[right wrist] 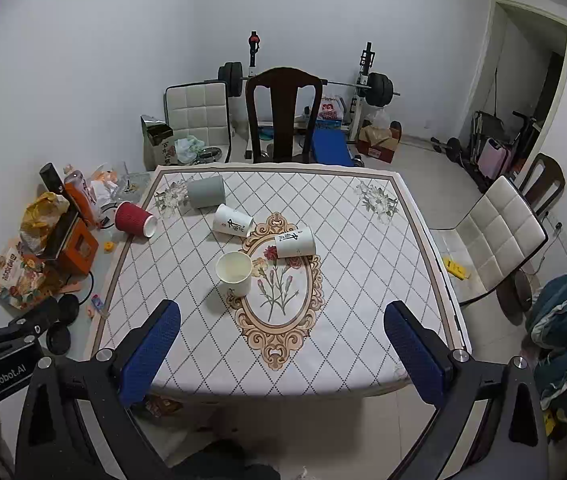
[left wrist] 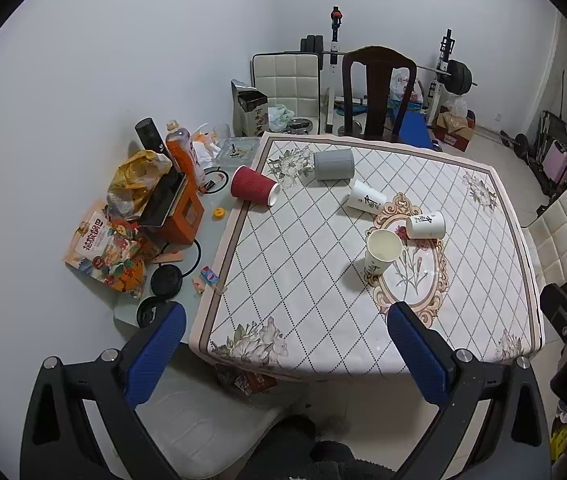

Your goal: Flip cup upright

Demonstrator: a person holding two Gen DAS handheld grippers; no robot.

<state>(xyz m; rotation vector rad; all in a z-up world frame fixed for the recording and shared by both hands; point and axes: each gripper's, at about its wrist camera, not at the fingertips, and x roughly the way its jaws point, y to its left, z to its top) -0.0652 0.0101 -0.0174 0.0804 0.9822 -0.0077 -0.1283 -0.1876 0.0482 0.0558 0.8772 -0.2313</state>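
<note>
Left claw (left wrist: 285,344): open wide, the two blue pads far apart, holding nothing. It hangs above the near edge of the table, not touching any cup.
Right claw (right wrist: 281,340): also open wide and empty, above the near edge of the table. In the left wrist view a part of it shows at the right border.
Upright paper cup (right wrist: 234,274): stands on its base with the mouth up, straight ahead of the right claw, a little toward its left finger. From the left claw it is ahead, toward its right finger (left wrist: 419,354).
White cup on its side (right wrist: 295,242): lies beyond the upright cup, ahead of the right claw, on the oval flower print. Near the upright cup but apart from it.
Second white cup on its side (right wrist: 232,220): lies farther ahead, near the grey cup; whether they touch, I cannot tell.
Grey cup (right wrist: 206,191): lies on its side, far ahead and left of the right claw.
Red ribbed cup (left wrist: 254,185): lies on its side at the table's left edge, far ahead of the left claw, mouth toward the table centre.
Table cloth (right wrist: 363,280): white with a diamond pattern.
Clutter (left wrist: 131,216): bags, an orange box and a bottle, ahead and left of the left claw, beside the cloth.
</note>
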